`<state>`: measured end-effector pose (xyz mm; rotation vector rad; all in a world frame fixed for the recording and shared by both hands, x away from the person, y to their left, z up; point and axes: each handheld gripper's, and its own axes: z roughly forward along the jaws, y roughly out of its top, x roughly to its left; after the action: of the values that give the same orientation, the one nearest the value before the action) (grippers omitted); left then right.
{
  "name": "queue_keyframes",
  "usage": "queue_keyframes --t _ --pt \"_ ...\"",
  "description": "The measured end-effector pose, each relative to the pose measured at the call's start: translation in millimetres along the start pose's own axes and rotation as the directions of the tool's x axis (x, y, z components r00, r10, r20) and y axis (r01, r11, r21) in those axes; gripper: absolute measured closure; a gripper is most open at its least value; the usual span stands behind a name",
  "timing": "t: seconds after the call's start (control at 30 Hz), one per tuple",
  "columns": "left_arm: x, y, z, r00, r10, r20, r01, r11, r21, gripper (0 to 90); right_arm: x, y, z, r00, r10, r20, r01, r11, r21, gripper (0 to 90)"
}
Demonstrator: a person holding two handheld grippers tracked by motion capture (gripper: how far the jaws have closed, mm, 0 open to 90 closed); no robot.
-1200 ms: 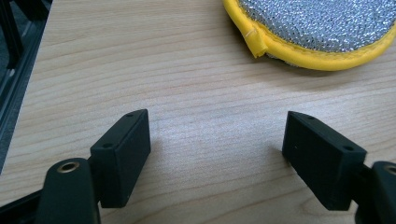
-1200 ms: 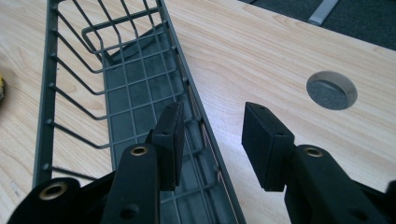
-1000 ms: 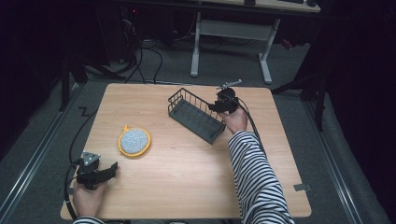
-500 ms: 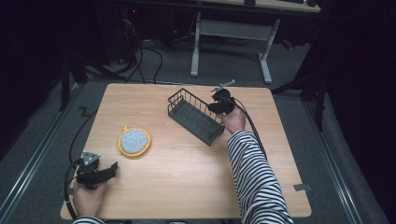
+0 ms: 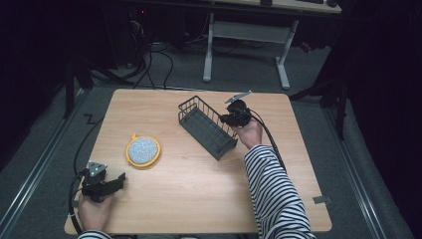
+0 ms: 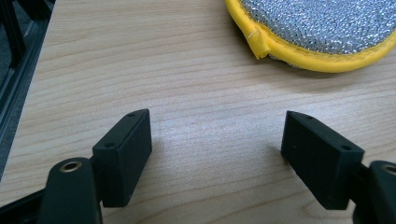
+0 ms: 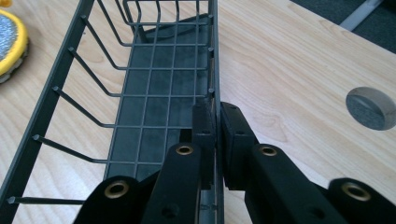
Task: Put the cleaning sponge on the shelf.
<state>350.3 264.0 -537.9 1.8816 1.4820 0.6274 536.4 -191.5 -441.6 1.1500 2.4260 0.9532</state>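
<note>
Saw one wire basket, near end cropped; right gripper jaws just clamped onto its rim; left gripper jaws spread, empty; one scrubber, partly cropped.

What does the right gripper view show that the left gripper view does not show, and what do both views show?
Right gripper view: the right gripper, jaws shut on the rim wire of the dark wire basket, and a round grey cap set in the table.

Left gripper view: the left gripper, jaws wide apart with bare wood between them, and a small yellow loop on the scrubber's rim.

Both: the wooden table and the yellow-rimmed silver scrubber.
</note>
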Motion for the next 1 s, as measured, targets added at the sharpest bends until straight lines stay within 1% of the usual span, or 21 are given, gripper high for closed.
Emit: queue_keyframes --t 0.07,0.13,0.2,0.3,0.33,0.4,0.5,0.53,0.63,0.73,0.8,0.83,0.9,0.93,1.0 --pt "0.0 0.0 0.0 1.0000 0.000 0.000 0.000 1.0000 0.001 25.0 0.4 -0.9 -0.8 1.0000 -0.003 -0.004 0.003 1.000 0.000 86.0" --pt "-0.2 0.1 0.0 1.0000 0.002 -0.001 -0.002 1.0000 0.002 25.0 5.6 -6.0 -5.2 0.9998 0.018 -0.009 -0.018 1.000 0.000 86.0" --pt "-0.5 0.2 0.0 1.0000 0.004 -0.004 -0.004 1.0000 0.003 25.0 9.3 -8.9 -8.1 0.9998 0.015 -0.011 -0.015 1.000 0.000 86.0" --pt "-0.6 0.2 0.0 1.0000 0.003 -0.005 -0.003 1.0000 0.003 25.1 14.2 -15.4 -13.2 0.9991 0.025 -0.035 -0.025 1.000 0.000 86.0" --pt "-0.6 0.2 0.0 1.0000 0.003 -0.005 -0.003 1.0000 0.003 25.2 16.0 -17.3 -15.0 0.9992 0.019 -0.036 -0.019 1.000 0.000 86.0" --pt "-0.5 0.3 0.1 1.0000 0.002 -0.005 -0.002 1.0000 0.003 25.2 21.2 -20.5 -19.3 0.9991 0.026 -0.034 -0.026 1.000 0.011 85.9" --pt "-0.5 0.2 0.1 1.0000 0.002 -0.005 -0.002 1.0000 0.003 25.2 29.4 -26.1 -24.9 0.9995 0.020 -0.024 -0.020 1.000 0.015 85.9" --pt "-0.5 0.2 0.1 1.0000 0.002 -0.005 -0.002 1.0000 0.003 25.2 32.1 -28.6 -27.0 0.9990 0.033 -0.030 -0.033 0.999 0.017 85.9" --pt "-0.2 0.2 0.0 1.0000 -0.001 -0.003 0.001 1.0000 0.001 25.2 40.5 -36.1 -32.8 0.9985 0.044 -0.033 -0.044 0.999 0.011 85.8" --pt "-0.5 0.0 -0.1 1.0000 0.001 -0.008 -0.001 1.0000 0.001 26.2 51.6 -43.2 -39.2 0.9991 0.031 -0.027 -0.031 0.999 0.011 85.7" --pt "-0.5 0.1 -0.2 1.0000 0.000 -0.008 0.000 1.0000 0.001 26.5 53.7 -44.7 -40.7 0.9991 0.031 -0.028 -0.030 0.999 0.012 85.8" --pt "-0.5 0.0 -0.2 1.0000 0.000 -0.008 0.000 1.0000 0.001 26.6 60.1 -49.0 -44.2 0.9992 0.032 -0.024 -0.032 0.999 0.008 85.7" --pt "-0.5 0.0 -0.3 1.0000 0.000 -0.008 0.000 1.0000 0.000 26.6 61.7 -50.5 -45.3 0.9992 0.033 -0.024 -0.033 0.999 0.008 85.6" --pt "-0.5 -0.1 -0.4 1.0000 0.000 -0.008 0.000 1.0000 0.000 26.7 66.4 -55.0 -48.8 0.9985 0.044 -0.031 -0.044 0.999 0.004 85.5" --pt "-0.5 -0.1 -0.3 1.0000 0.000 -0.008 0.000 1.0000 0.000 26.6 70.1 -59.6 -51.0 0.9980 0.049 -0.040 -0.049 0.999 -0.010 84.0"
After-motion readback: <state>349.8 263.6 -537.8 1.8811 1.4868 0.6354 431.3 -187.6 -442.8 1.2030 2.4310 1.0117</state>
